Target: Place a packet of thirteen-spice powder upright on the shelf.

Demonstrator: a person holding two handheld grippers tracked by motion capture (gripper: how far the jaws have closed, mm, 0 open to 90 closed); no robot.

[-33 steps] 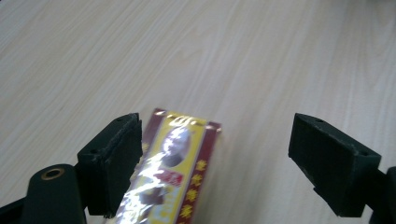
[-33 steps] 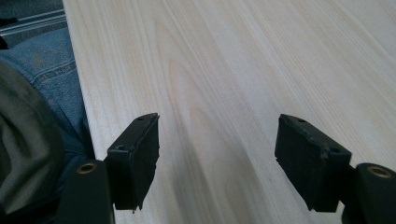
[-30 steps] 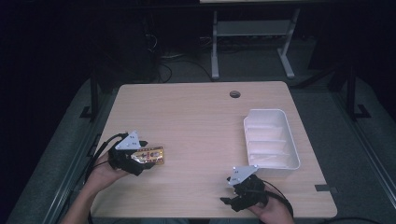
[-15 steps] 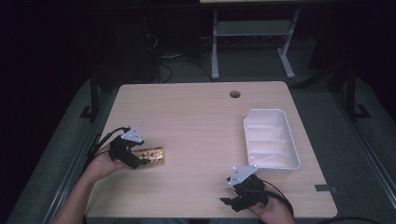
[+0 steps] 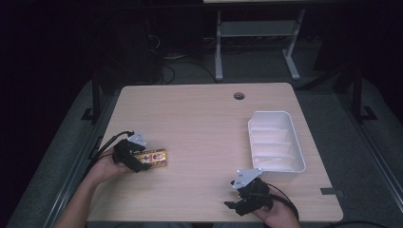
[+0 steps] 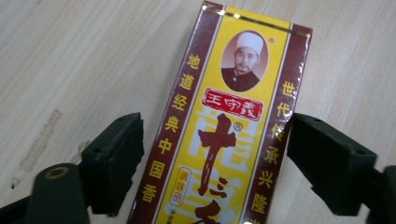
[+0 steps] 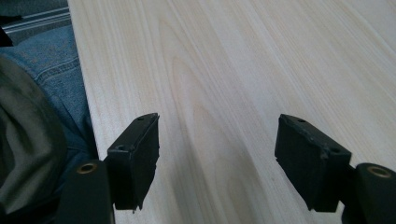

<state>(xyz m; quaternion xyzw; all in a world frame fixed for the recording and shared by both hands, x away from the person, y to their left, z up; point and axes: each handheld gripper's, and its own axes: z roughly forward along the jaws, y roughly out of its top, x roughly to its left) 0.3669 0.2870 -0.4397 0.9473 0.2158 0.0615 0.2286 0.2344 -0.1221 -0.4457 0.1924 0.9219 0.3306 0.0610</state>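
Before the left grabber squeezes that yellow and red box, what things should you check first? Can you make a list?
1. Box between the jaws of the left gripper: ok. The yellow and red box lies in the gap, one jaw on each side.
2. Jaws wide enough: ok. Table wood shows between each jaw and the box's long edges.
3. Box flat on the table: ok, printed face up.
4. Box square to the jaws: not ok. It lies a bit slanted in the left gripper view.
5. Right gripper out of the way: ok. It is open at the near edge, far from the box.
6. White tray free for the box: ok, its compartments look empty.
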